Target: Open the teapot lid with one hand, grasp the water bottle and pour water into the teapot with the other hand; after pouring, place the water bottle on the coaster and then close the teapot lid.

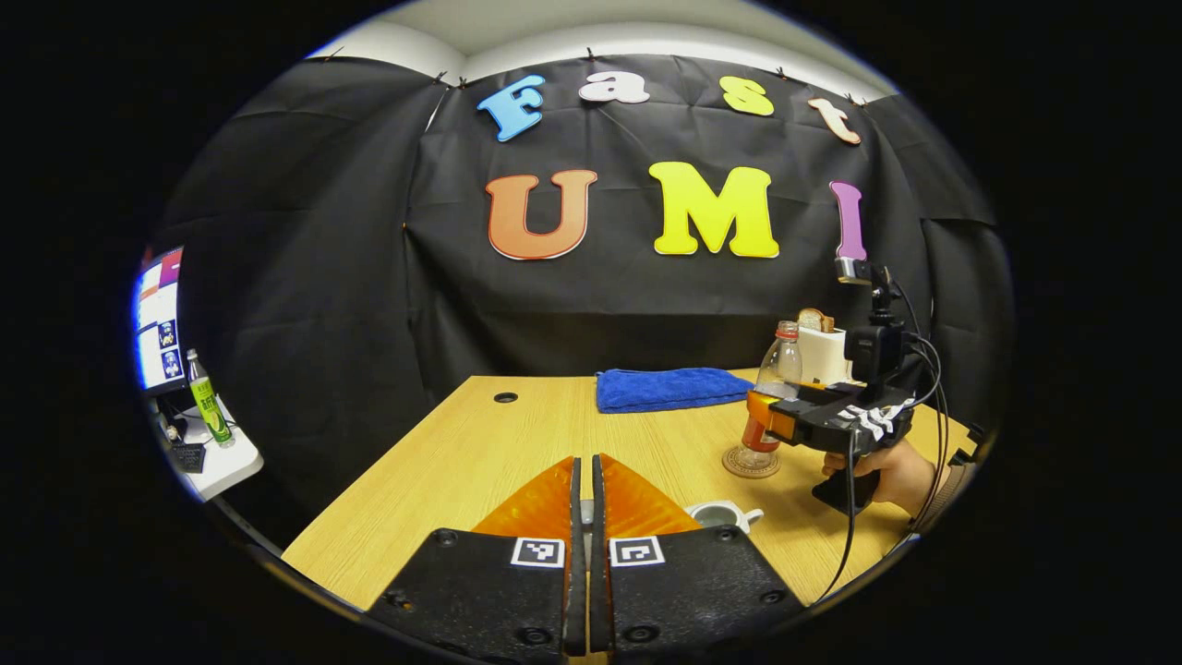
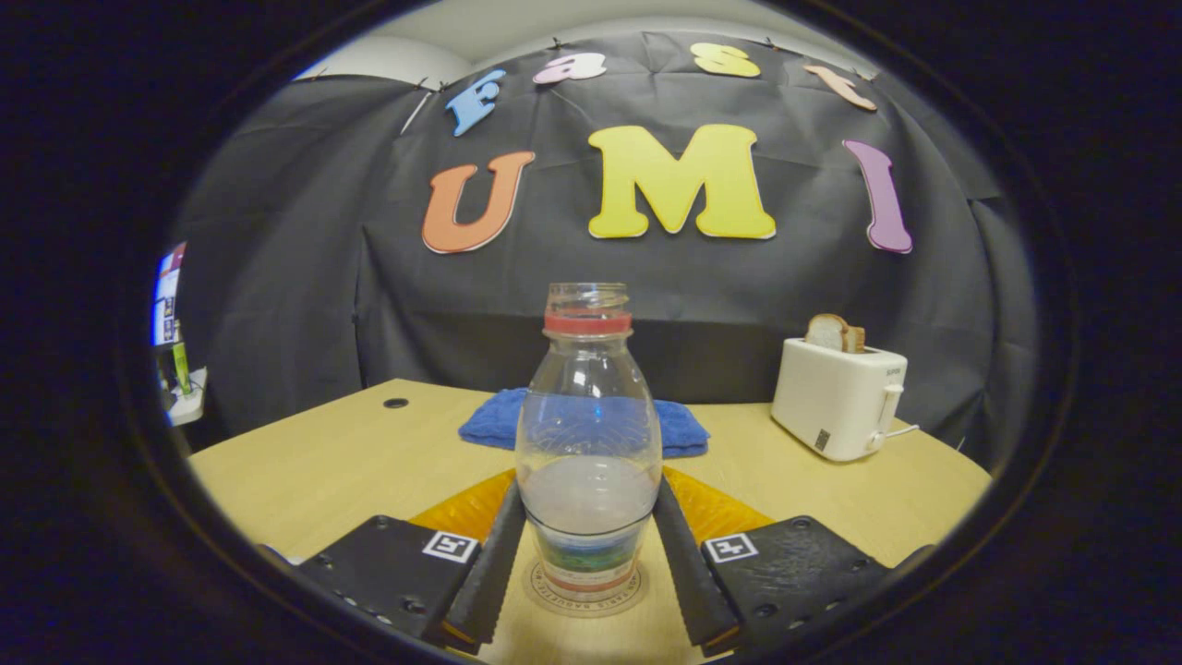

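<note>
A clear water bottle [image 2: 588,406] with a red neck ring, about half full and uncapped, stands upright on a round coaster [image 2: 584,591]. My right gripper [image 2: 588,485] is shut on it, one finger pressing each side. In the left gripper view the bottle [image 1: 780,369] stands on the coaster [image 1: 750,464] at the right, with the right gripper [image 1: 765,417] and the hand [image 1: 891,473] holding it. A small white teapot [image 1: 725,515] sits near my left gripper [image 1: 584,462], its top uncovered. The left fingers are pressed together on a small pale piece, seemingly the lid, which is mostly hidden.
A folded blue cloth [image 1: 669,388] lies at the back of the wooden table [image 1: 462,462]. A white toaster [image 2: 836,397] with bread in it stands at the back right. A side shelf with a green bottle [image 1: 208,406] and a screen is off the table's left.
</note>
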The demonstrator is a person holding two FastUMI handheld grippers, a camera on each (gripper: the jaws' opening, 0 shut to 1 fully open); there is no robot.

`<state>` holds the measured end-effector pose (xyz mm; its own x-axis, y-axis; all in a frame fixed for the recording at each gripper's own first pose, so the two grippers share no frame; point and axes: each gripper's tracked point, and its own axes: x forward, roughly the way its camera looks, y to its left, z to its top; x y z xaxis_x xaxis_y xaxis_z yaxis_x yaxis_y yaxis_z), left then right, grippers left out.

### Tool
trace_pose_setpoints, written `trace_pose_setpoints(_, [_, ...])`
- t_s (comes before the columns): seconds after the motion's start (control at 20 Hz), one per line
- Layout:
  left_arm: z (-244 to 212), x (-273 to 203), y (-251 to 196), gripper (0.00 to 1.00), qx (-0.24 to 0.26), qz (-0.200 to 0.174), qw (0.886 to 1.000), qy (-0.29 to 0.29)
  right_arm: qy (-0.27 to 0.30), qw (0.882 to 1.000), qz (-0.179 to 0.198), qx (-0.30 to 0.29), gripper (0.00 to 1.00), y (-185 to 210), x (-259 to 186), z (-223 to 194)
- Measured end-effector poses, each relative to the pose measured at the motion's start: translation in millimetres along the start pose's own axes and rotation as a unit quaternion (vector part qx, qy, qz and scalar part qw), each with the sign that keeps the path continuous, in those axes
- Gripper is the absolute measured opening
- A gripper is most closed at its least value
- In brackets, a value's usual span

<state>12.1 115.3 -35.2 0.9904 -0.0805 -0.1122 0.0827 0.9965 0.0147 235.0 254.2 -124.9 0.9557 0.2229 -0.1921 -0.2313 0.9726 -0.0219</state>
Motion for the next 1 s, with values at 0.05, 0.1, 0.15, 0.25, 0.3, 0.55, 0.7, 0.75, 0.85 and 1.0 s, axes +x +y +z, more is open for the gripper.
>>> trace_pose_setpoints(0.05, [-1.9, 1.3, -0.7, 0.04, 0.000, -0.001, 1.000, 0.002, -0.004, 1.000, 0.000, -0.003, 0.74, 0.5, 1.7, 0.4])
trace_pose_setpoints(0.1, [-2.5, 1.3, -1.7, 0.04, 0.001, -0.001, 1.000, 0.004, -0.004, 1.000, 0.002, -0.005, 0.75, 0.7, 2.2, 0.5])
trace_pose_setpoints(0.15, [-4.6, 1.4, -0.8, 0.04, 0.002, -0.001, 1.000, 0.005, 0.000, 1.000, 0.009, -0.006, 0.76, 4.9, 3.6, -2.6])
trace_pose_setpoints(0.25, [-5.5, 1.0, -1.4, 0.04, 0.002, -0.001, 1.000, 0.005, 0.003, 1.000, 0.015, -0.005, 0.80, 5.6, 3.3, -3.5])
trace_pose_setpoints(0.3, [-4.2, 1.1, -2.0, 0.04, 0.002, -0.001, 1.000, 0.005, -0.001, 1.000, 0.018, -0.004, 0.87, 6.0, 2.2, -0.1])
trace_pose_setpoints(0.55, [5.2, 0.8, -6.8, 0.04, 0.005, -0.005, 1.000, -0.012, -0.042, 0.999, 0.019, 0.000, 0.96, -3.1, -22.3, 26.9])
trace_pose_setpoints(0.7, [15.4, 3.5, -20.3, 0.04, -0.005, -0.019, 0.999, -0.038, -0.070, 0.997, 0.015, 0.005, 0.97, -19.6, -48.6, 44.3])
trace_pose_setpoints(0.75, [14.7, 3.6, -29.7, 0.04, -0.005, -0.031, 0.999, -0.039, -0.083, 0.996, 0.018, 0.008, 0.95, -23.8, -57.5, 50.1])
trace_pose_setpoints(0.85, [10.0, 8.7, -40.6, 0.04, -0.002, -0.046, 0.998, -0.035, -0.099, 0.995, 0.019, 0.008, 0.96, -35.9, -75.4, 56.5])
trace_pose_setpoints(1.0, [1.7, 20.7, -51.7, 0.00, -0.002, -0.053, 0.998, -0.032, -0.114, 0.993, 0.028, 0.009, 0.96, -45.7, -103.3, 58.7])
